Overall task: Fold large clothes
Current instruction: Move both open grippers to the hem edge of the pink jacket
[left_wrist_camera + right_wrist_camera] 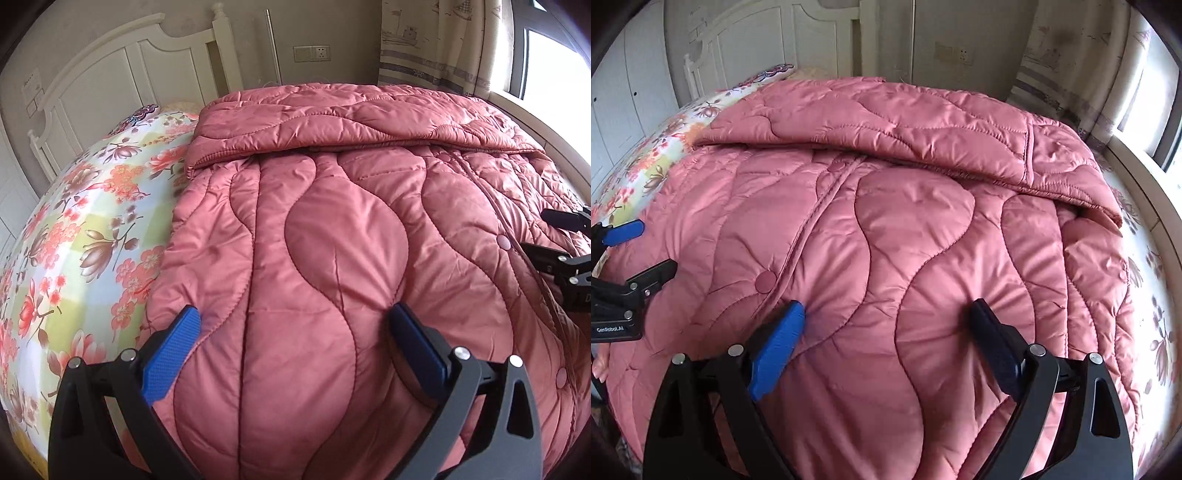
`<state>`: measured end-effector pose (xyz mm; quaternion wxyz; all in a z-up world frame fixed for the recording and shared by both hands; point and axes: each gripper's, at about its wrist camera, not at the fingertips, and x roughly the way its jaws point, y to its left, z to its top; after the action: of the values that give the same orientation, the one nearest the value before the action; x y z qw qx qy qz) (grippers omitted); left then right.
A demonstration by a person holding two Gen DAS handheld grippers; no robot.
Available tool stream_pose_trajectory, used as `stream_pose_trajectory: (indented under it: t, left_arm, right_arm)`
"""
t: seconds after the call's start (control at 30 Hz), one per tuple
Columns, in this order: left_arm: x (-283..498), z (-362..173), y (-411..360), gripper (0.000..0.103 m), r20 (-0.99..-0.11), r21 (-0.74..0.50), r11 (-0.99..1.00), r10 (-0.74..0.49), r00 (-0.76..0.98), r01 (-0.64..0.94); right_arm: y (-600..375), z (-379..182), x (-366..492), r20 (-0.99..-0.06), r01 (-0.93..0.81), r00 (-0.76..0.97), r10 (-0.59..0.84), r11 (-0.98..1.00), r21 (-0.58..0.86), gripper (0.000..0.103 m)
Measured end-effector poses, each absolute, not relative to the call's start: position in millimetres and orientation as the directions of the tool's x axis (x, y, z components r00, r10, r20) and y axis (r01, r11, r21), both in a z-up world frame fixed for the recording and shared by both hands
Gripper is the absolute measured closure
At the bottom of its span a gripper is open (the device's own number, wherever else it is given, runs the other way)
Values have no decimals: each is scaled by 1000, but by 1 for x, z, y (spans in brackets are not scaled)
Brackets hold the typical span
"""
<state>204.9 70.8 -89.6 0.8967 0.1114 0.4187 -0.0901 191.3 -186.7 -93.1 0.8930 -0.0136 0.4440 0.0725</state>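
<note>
A big pink coat lay spread out on the bed. It was puffy and shiny, with wavy lines of stitching that made soft, fat bumps all over it. Round pink snap buttons ran in a row along the front strip. One sleeve was folded across the top part of the coat, and its end was gathered and crinkly.

Under the coat was a smooth bed sheet with orange and brown flowers on pale squares. Behind the bed stood a white wooden headboard with curved panels. A curtain with little boat pictures hung beside a bright window.

The left gripper had its jaws wide open. Its fingers were black with flat blue pads that looked bumpy. Both tips pressed down into the puffy cloth near the coat's left edge, making small dents. Nothing was pinched between them.

The right gripper had its jaws wide open too. Its two tips pushed into the soft cloth just to the right of the button strip, and wrinkles spread out from each tip. It held nothing either.

The two grippers sat side by side on the near part of the coat.
</note>
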Motion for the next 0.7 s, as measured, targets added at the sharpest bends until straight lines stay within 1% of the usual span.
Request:
stream_pose_trajectory:
  t: [0.07, 0.13, 0.23, 0.3, 0.33, 0.37, 0.4, 0.5, 0.57, 0.67, 0.7]
  left_arm:
    - [205, -89, 71, 2, -772, 120, 959, -71, 631, 255]
    - [205, -89, 72, 2, -772, 118, 960, -72, 632, 254]
    - [206, -89, 72, 2, -772, 117, 960, -73, 631, 254]
    - [205, -89, 72, 2, -773, 116, 960, -74, 630, 255]
    - [205, -89, 73, 2, -774, 114, 960, -75, 629, 255]
    - [205, -89, 73, 2, -773, 114, 960, -76, 629, 255]
    - [206, -89, 73, 2, -773, 114, 960, -75, 630, 254]
    - [206, -91, 72, 2, -775, 111, 961, -76, 628, 254]
    - [206, -91, 73, 2, -777, 109, 962, -75, 626, 251]
    - [208, -80, 64, 2, -774, 144, 965, -27, 633, 218]
    - [209, -67, 52, 2, -756, 154, 957, -45, 653, 245]
  right_arm:
    - [-194, -88, 189, -803, -135, 586, 110, 990, 37, 17]
    - [-209, -80, 185, -789, -93, 610, 70, 996, 16, 17]
    - [-248, -77, 185, -775, 41, 631, -36, 999, -13, 17]
    - [-276, -91, 190, -793, 143, 597, -120, 989, -42, 17]
    - [-294, -99, 191, -807, 160, 588, -52, 986, 52, 16]
    - [-304, -98, 188, -796, 170, 605, -6, 978, 122, 16]
    - [-307, -98, 187, -797, 173, 604, -1, 976, 130, 16]
    - [-298, -99, 187, -801, 154, 597, -40, 986, 66, 16]
    - [-294, -96, 183, -796, 172, 603, -58, 983, 58, 17]
    - [-279, -82, 178, -768, 117, 641, 8, 987, 108, 16]
    - [-270, -76, 178, -756, 83, 654, 19, 992, 96, 17]
